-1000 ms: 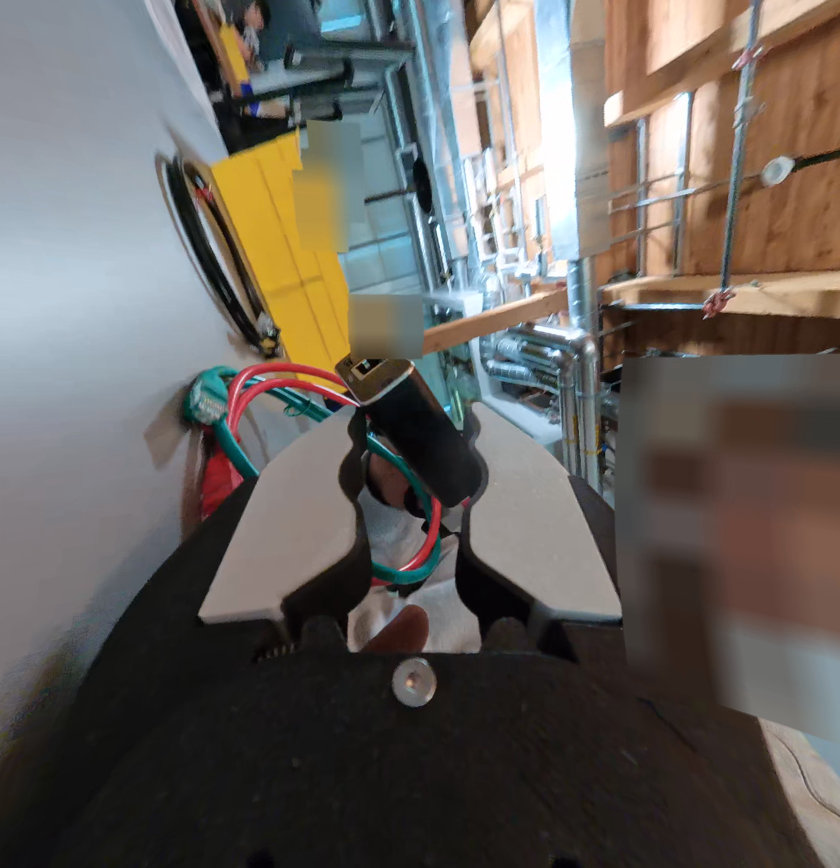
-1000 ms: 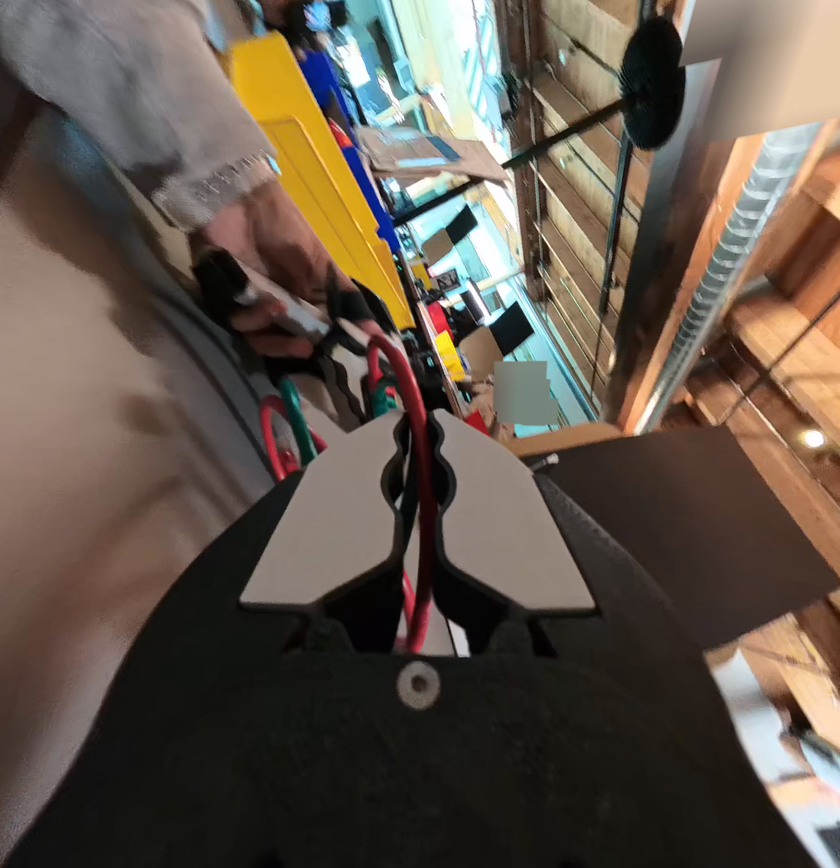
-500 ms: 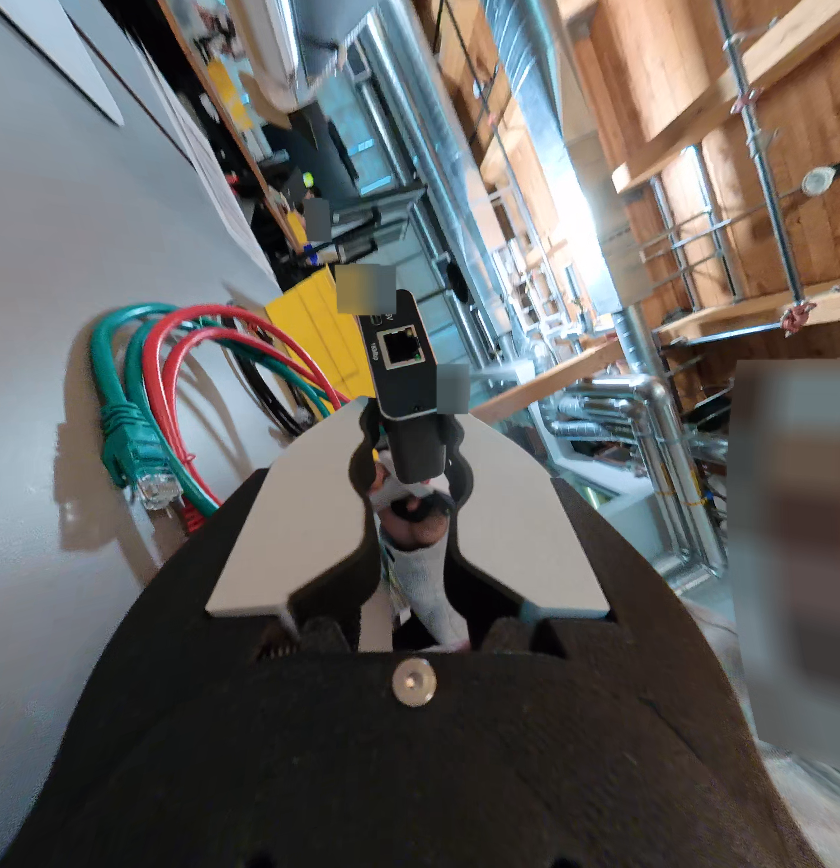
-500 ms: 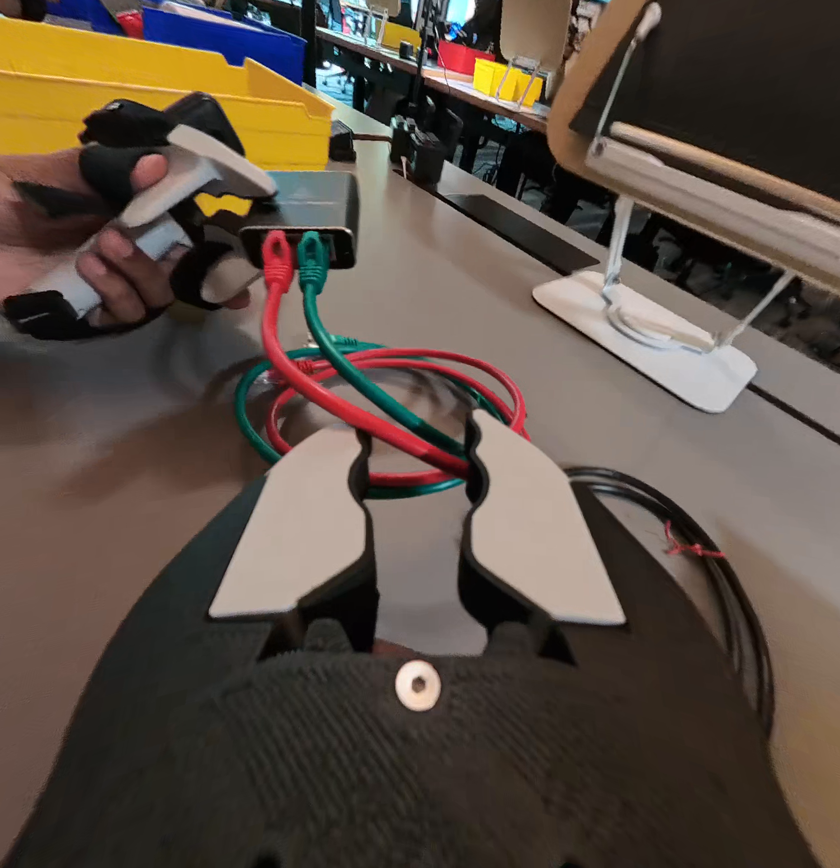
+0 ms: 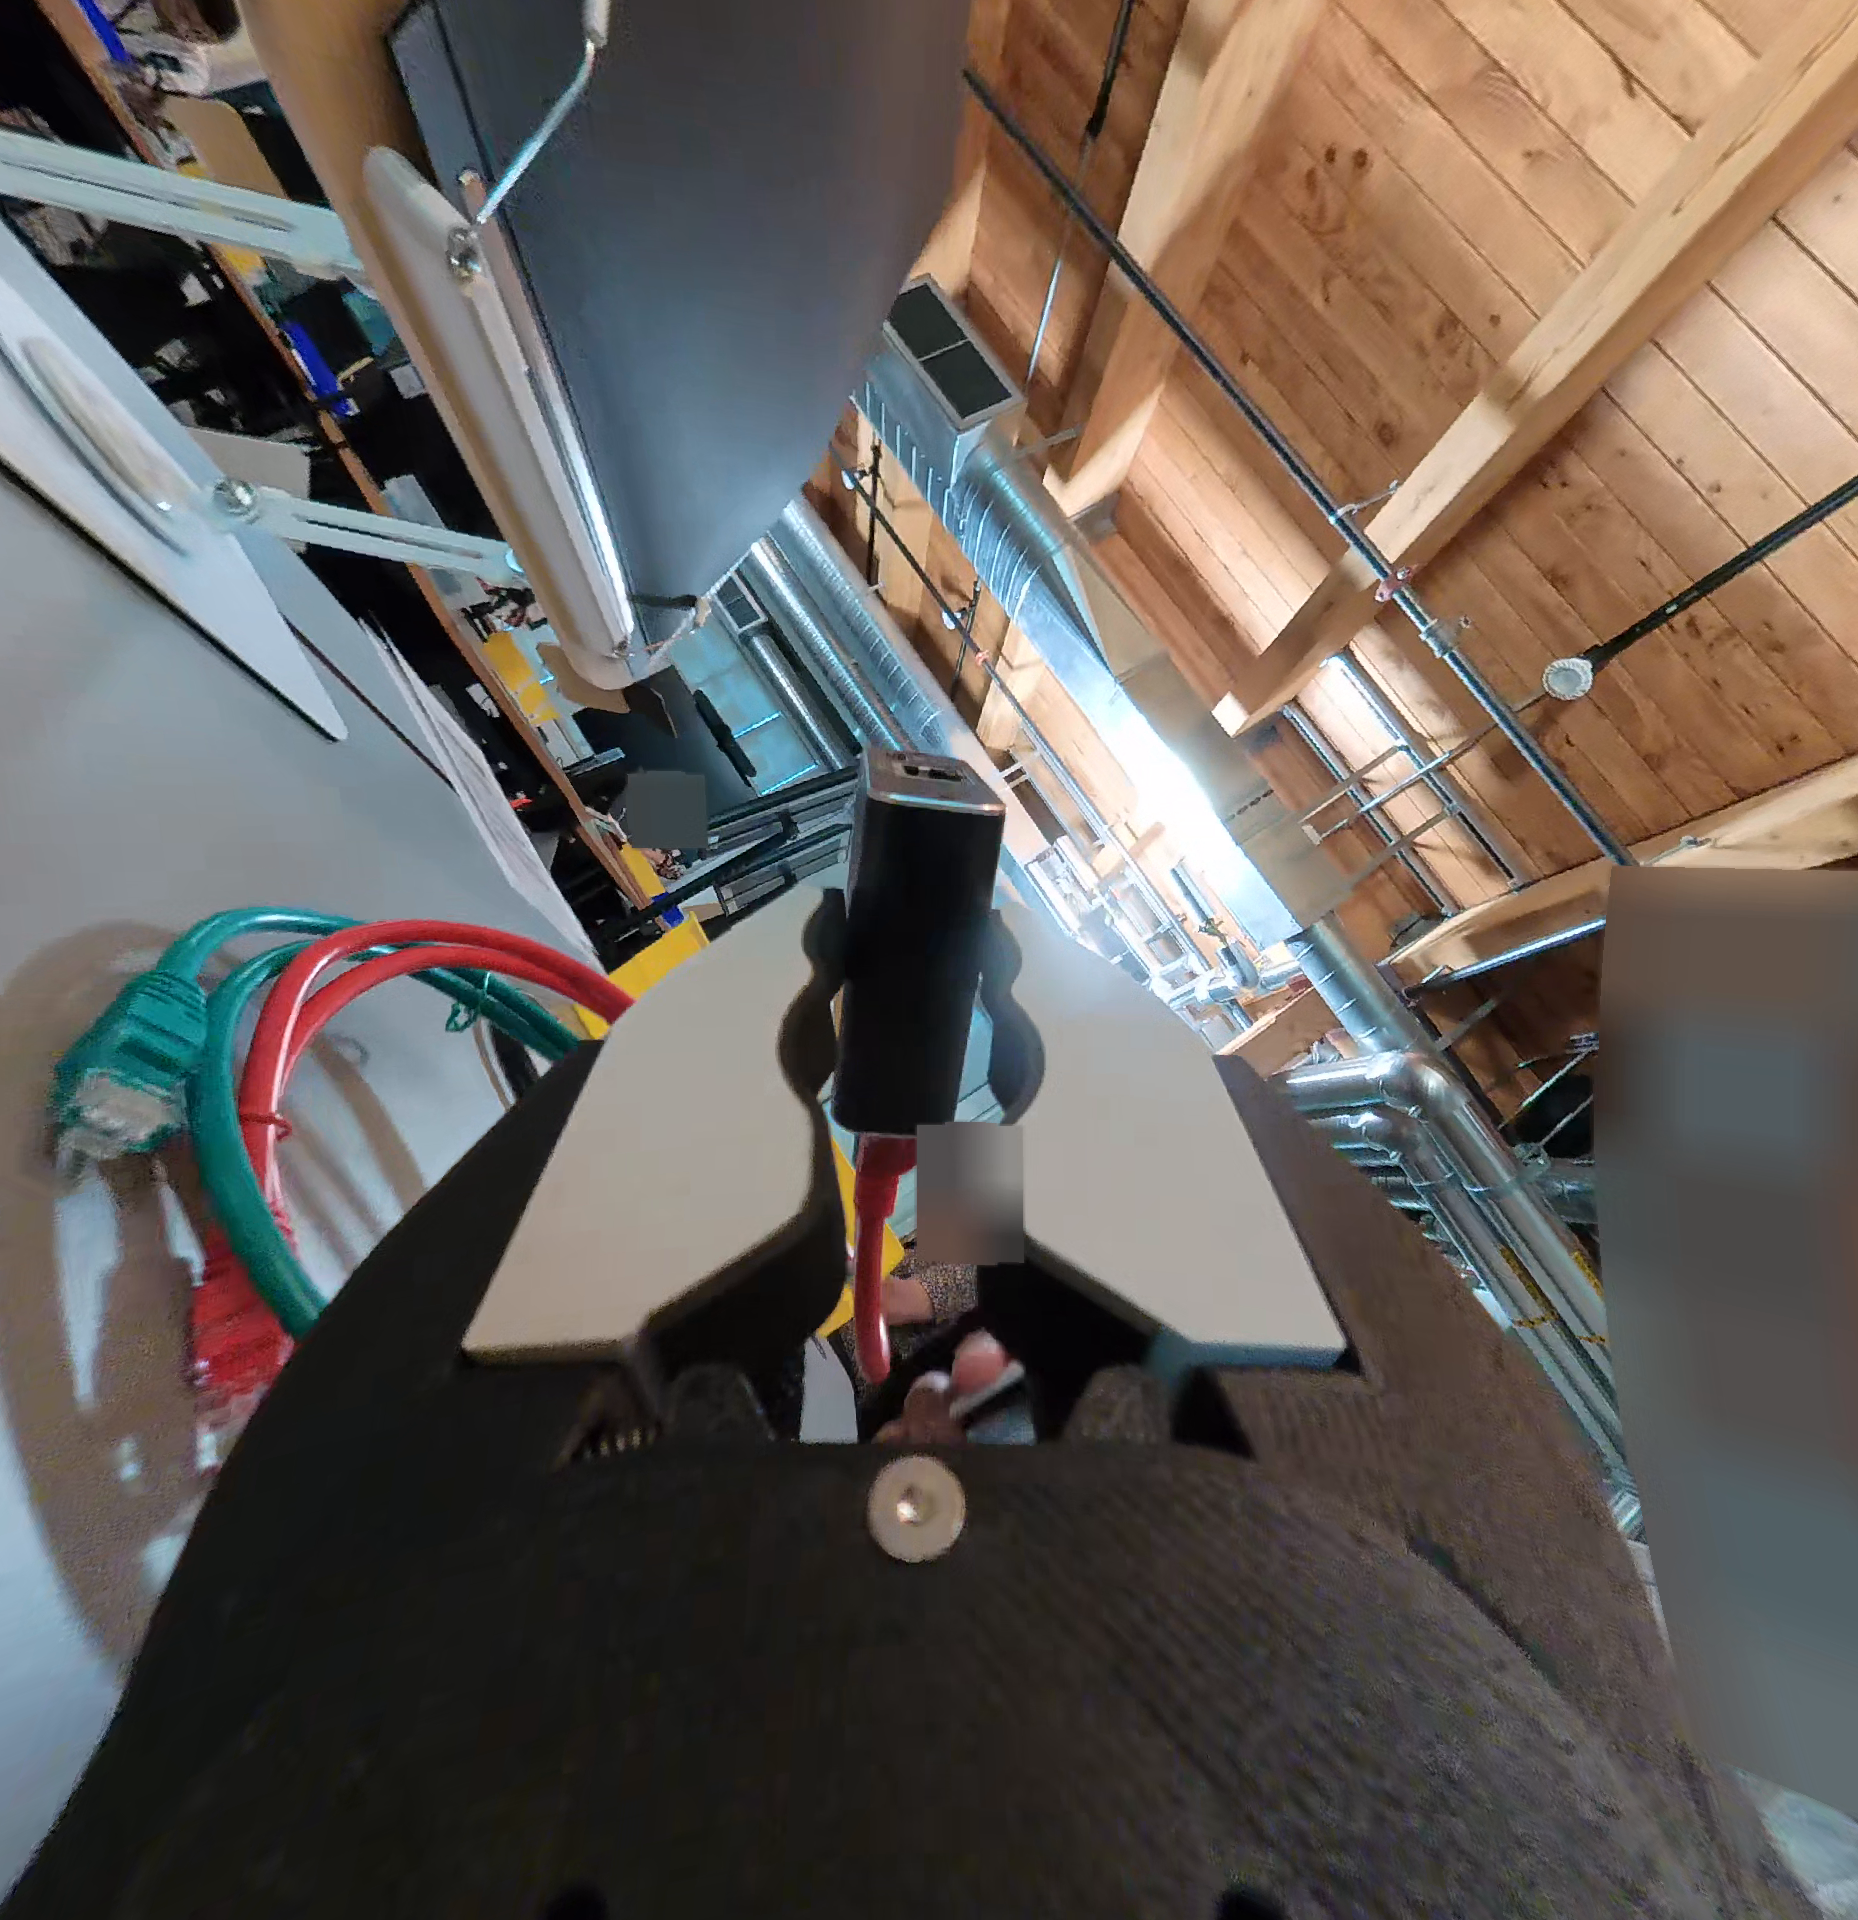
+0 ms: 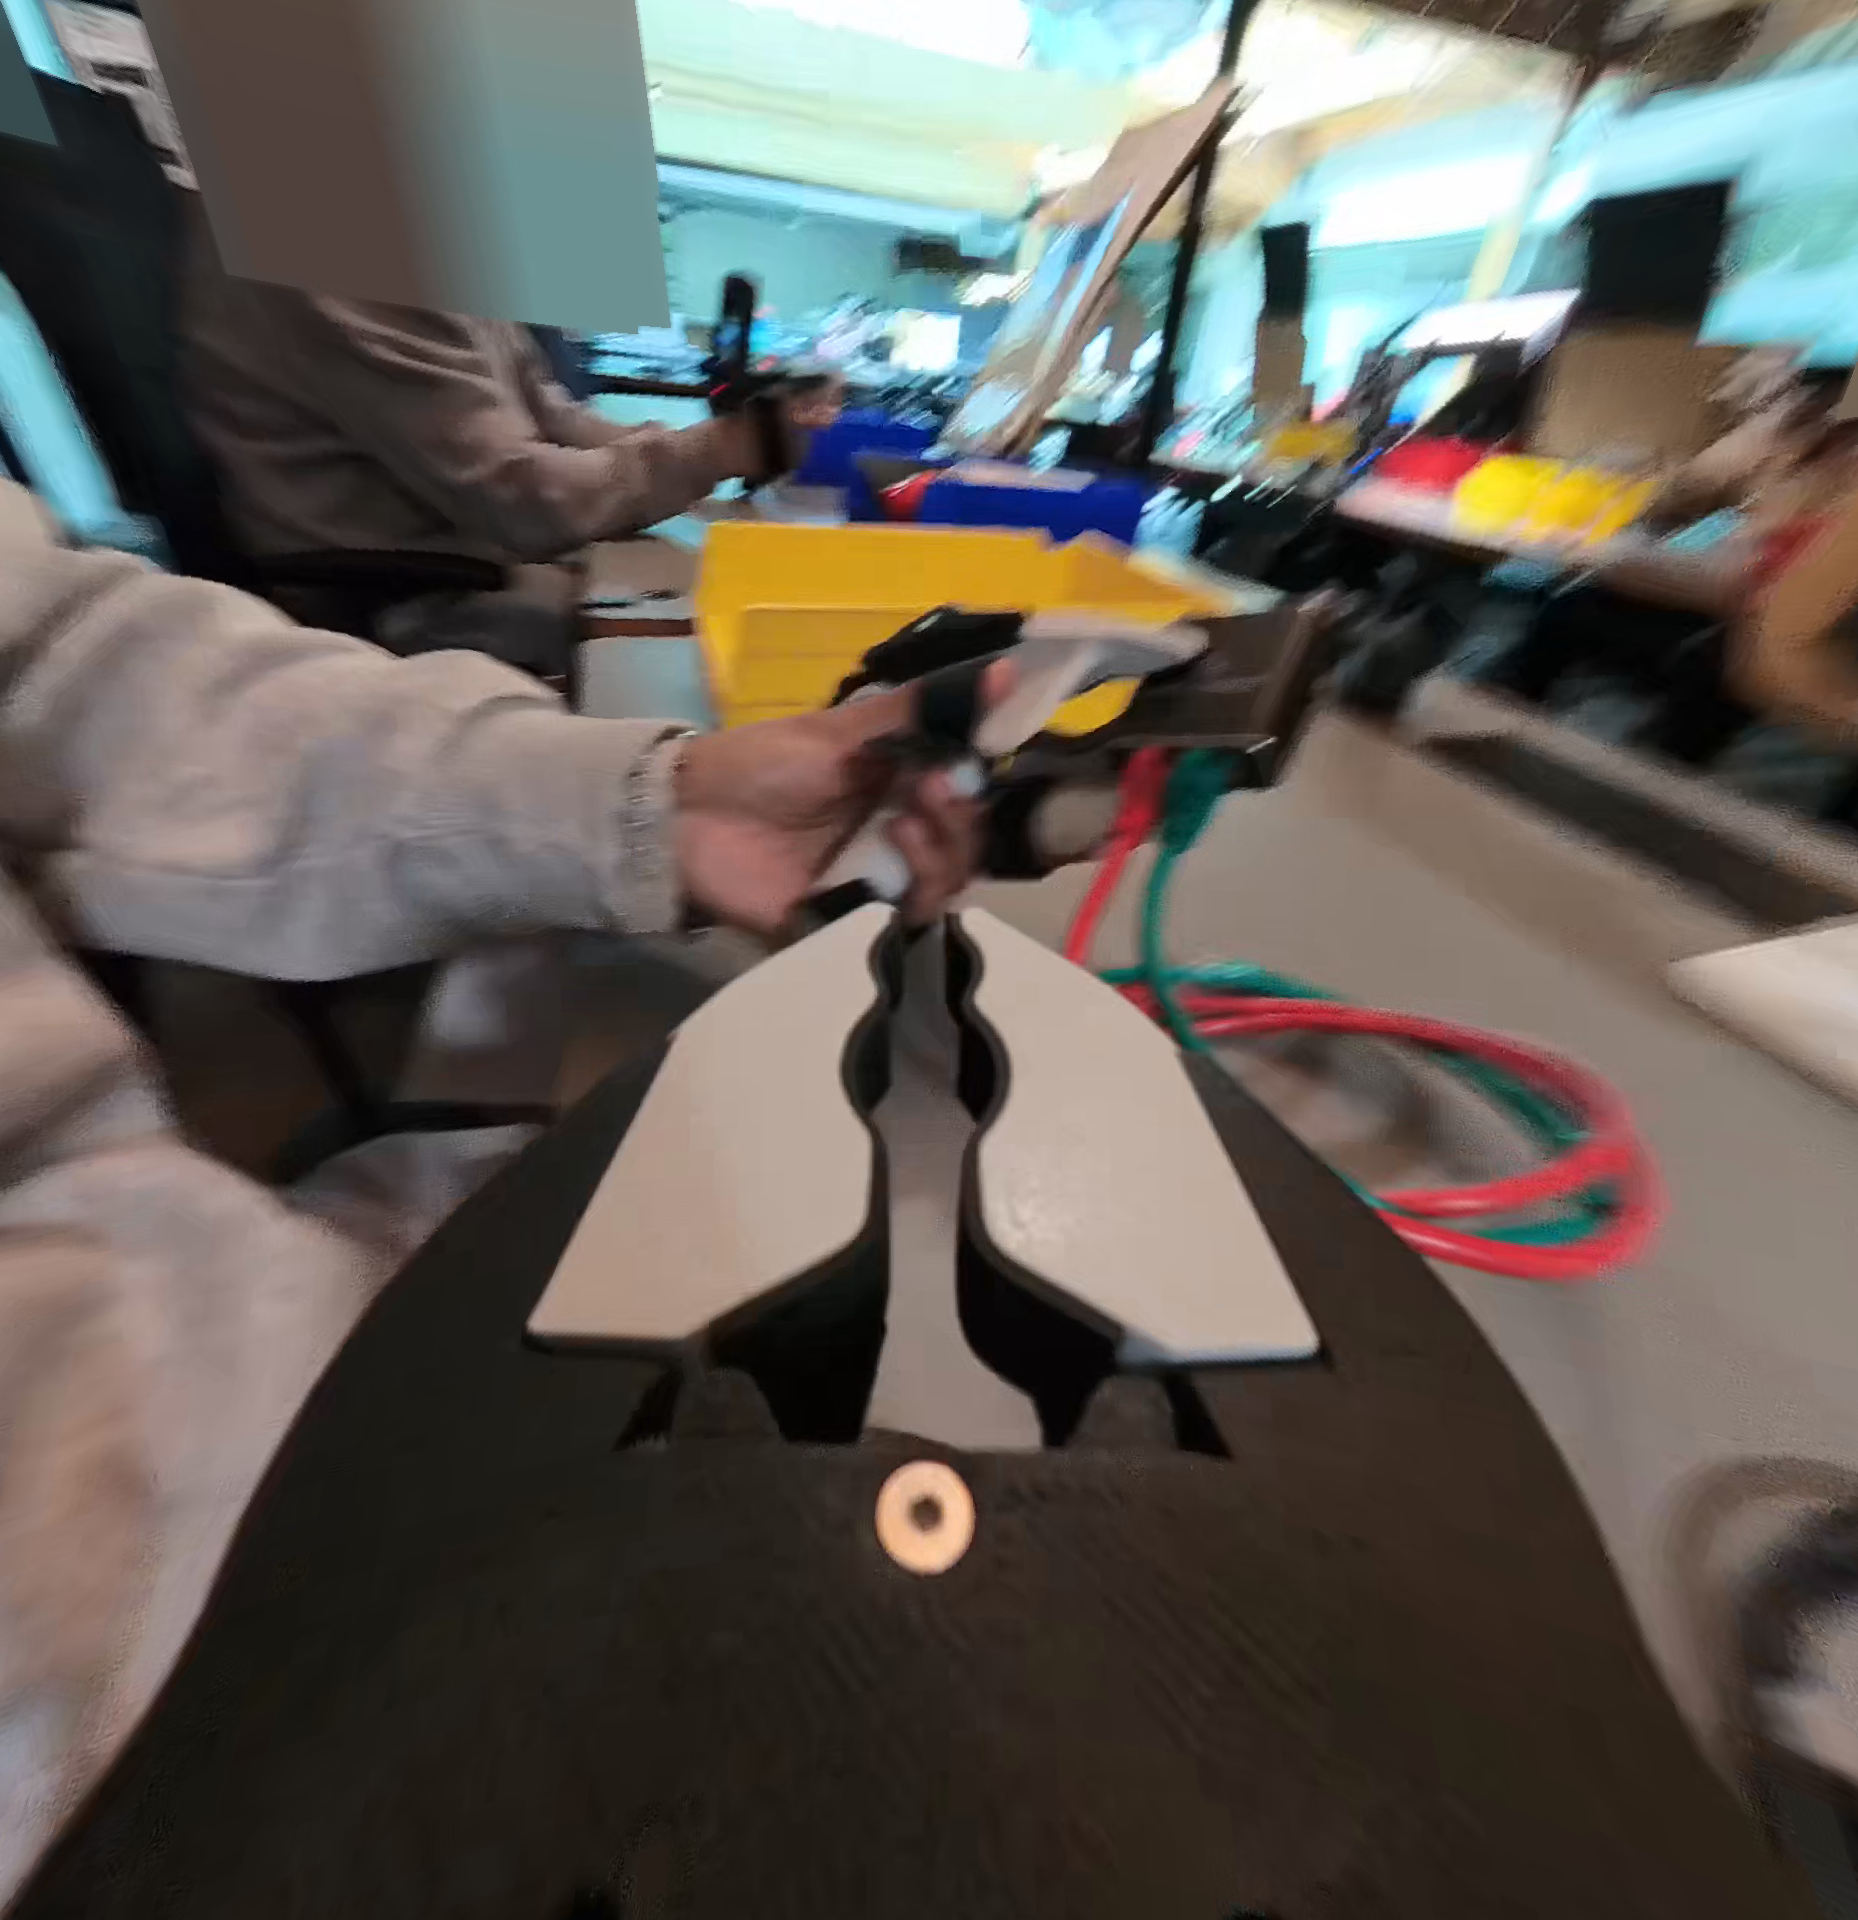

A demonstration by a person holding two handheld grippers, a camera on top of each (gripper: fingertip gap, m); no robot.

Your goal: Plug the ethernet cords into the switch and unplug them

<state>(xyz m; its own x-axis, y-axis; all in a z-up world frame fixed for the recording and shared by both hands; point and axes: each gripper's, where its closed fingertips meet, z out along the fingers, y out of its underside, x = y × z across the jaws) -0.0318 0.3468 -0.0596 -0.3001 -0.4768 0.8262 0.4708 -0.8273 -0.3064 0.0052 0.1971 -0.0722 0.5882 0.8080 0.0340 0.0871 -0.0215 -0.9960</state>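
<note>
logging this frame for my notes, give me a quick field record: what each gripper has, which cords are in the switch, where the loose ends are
left gripper: shut on the switch, held up off the table
right gripper: nearly shut, nothing between its fingers
red cord: plugged into the switch
green cord: plugged in beside the red cord
loose ends: a green plug and a red plug lie on the grey table
cord slack: coiled together on the table
background: yellow bin

Right gripper (image 6: 920,940) nearly closed and empty, far left gripper (image 6: 1070,675) gripping switch (image 6: 1226,691), red cord (image 6: 1424,1039) and green cord (image 6: 1164,914) plugged in
</note>
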